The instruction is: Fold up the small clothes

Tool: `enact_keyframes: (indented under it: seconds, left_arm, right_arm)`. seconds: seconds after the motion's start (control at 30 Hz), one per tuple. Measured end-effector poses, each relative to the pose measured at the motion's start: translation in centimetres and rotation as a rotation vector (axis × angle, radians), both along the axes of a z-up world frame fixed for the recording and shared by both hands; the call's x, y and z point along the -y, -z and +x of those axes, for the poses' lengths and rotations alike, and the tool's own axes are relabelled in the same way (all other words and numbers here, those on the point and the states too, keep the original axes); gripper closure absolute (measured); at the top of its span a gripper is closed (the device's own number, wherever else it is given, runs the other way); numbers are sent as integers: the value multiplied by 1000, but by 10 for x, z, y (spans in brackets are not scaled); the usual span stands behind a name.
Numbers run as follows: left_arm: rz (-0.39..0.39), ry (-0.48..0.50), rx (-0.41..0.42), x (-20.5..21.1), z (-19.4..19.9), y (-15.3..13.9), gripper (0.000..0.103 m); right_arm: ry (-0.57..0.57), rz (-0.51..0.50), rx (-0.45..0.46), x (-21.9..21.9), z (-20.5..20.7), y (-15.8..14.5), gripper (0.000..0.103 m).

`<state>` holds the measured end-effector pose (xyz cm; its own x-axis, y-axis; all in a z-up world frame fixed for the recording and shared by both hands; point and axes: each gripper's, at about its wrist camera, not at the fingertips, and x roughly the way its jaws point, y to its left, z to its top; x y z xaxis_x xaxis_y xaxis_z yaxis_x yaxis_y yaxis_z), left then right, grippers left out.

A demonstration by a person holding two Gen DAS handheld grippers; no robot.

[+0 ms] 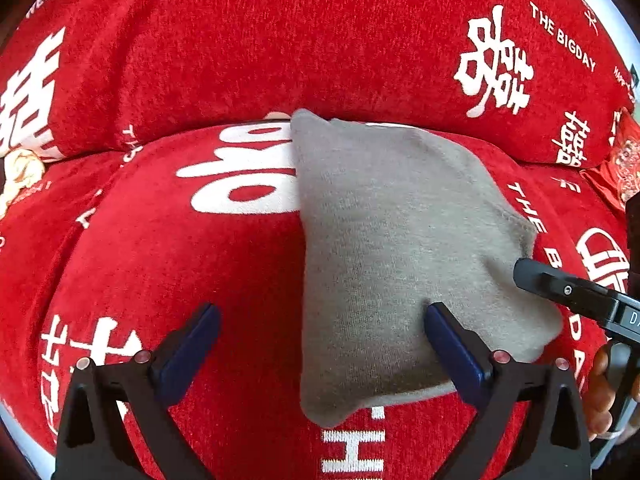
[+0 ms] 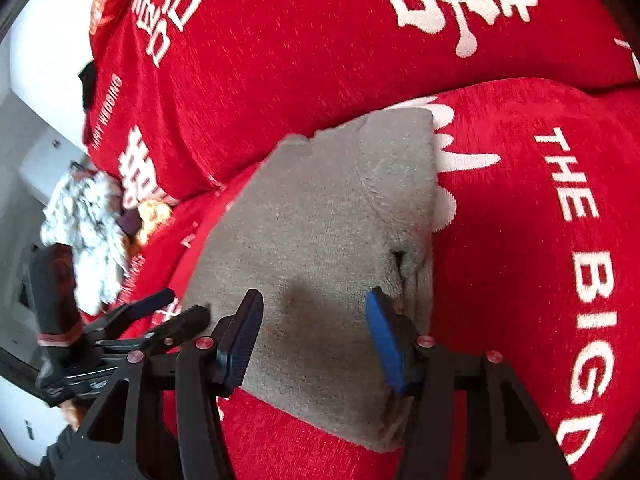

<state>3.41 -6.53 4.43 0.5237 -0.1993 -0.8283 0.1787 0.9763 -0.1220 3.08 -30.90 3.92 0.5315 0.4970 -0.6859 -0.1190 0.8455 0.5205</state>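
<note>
Grey knit garment (image 1: 392, 248), already folded into a compact oblong, lies flat on the red seat cushion (image 1: 180, 264) of a sofa covered in red cloth with white characters and the words "THE BIG DAY". Its far edge reaches the seam where the seat meets the red back cushion (image 1: 280, 40). What sort of garment it is I cannot say for sure; a curved seam and a small dark opening show near its right edge in the right wrist view.

The left hand-held gripper (image 1: 320, 320) hangs over the near end of the garment with its jaws spread wide and nothing grasped. One blue pad (image 1: 452, 344) stands over the grey cloth; the other is over bare red cushion to the left of the fold.

The right hand-held gripper (image 2: 314, 332) is also released, its jaws parted over the near part of the garment. No cloth is pinched between its blue pads (image 2: 384, 340), though the right-hand pad sits close against a ruffled edge of the fabric.

In the left wrist view, the right tool's black finger reaches in over the garment's right corner, with fingers of the person's hand (image 1: 600, 392) around its handle. At the sofa's left end lie a crumpled white-and-grey cloth (image 2: 88, 232) and a small golden-brown fuzzy thing (image 2: 152, 216).
</note>
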Motion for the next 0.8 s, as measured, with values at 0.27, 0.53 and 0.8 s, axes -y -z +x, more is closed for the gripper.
enact_keyframes:
  seconds: [0.27,0.53,0.8]
  left_arm:
    - [-6,33,30,-3,-6,-16,1]
    - [-7,42,41,-9,6,-26,1]
    - [-101,59,-95,-13,48,-8,1]
  right_arm:
    - [62,-44,73,25,-29,-29,31]
    - [188,-61,37,75,-29,-36,29]
    - [191,-29,-34,77,-4,-22,25]
